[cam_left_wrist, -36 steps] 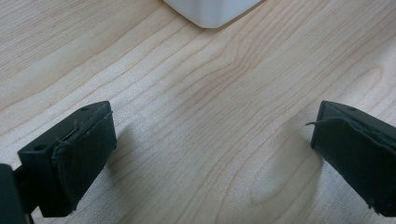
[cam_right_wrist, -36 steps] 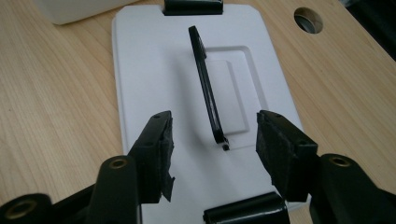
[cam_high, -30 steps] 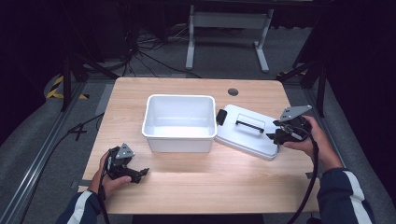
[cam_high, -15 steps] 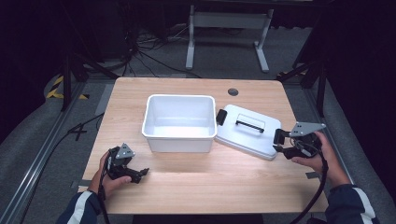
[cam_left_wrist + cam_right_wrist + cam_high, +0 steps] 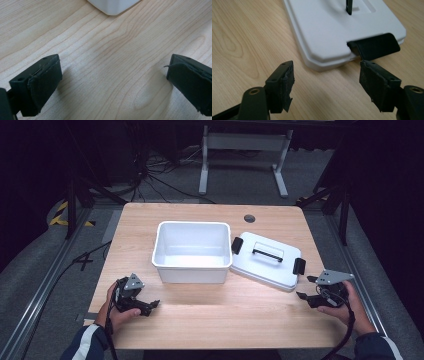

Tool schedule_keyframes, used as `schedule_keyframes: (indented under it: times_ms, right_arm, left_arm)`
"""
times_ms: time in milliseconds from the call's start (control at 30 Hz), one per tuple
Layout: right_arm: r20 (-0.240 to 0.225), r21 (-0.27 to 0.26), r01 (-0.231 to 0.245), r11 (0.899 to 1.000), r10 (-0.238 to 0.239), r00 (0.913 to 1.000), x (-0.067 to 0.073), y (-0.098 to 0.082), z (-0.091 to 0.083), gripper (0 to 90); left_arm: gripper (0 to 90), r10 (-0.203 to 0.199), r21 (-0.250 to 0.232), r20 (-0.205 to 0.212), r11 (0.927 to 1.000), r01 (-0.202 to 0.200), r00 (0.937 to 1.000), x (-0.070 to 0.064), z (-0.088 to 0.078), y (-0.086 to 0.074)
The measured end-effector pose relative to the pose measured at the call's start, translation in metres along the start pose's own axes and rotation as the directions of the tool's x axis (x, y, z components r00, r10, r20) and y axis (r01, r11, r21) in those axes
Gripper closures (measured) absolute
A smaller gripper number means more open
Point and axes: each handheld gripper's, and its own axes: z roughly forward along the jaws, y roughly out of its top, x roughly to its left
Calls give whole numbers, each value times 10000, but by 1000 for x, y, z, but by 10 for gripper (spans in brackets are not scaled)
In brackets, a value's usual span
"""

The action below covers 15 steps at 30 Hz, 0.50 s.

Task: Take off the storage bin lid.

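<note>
The left gripper [image 5: 150,306] is resting low on the light wooden table [image 5: 210,320], jaws spread wide and empty. The right gripper [image 5: 306,287], jaws likewise apart, is sitting just beside the white rectangular plastic lid [image 5: 265,262], which is leaning against the white plastic tub [image 5: 191,251].

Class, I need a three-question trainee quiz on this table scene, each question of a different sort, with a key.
1. True or false: the lid sits on the tub.
2. Which gripper is nearer the lid: A left, B right?
3. Fill in: the lid's handle is coloured ____.

Key: 1 false, the lid lies on the table beside the tub; 2 B; 3 black.
</note>
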Motion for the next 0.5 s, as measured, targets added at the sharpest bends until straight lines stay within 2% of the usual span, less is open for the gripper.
schedule_keyframes:
  times_ms: [167,300,367,500]
  right_arm:
    - [151,74,-512,9987,510,9986,2,-19,4,253]
    - [-19,137,-954,9953,954,9954,4,-32,8,235]
    - [-96,78,-1028,9947,1029,9947,5,-38,9,234]
    - [-275,-425,-1655,9853,1644,9860,6,-47,9,219]
  left_arm:
    - [6,-1,-8,-61,10000,1,10000,0,0,0]
    - [6,-6,-8,-66,10000,6,10000,0,0,0]
    - [6,-29,9,-49,10000,29,10000,-1,0,0]
    - [6,-31,10,-49,10000,31,10000,-1,0,0]
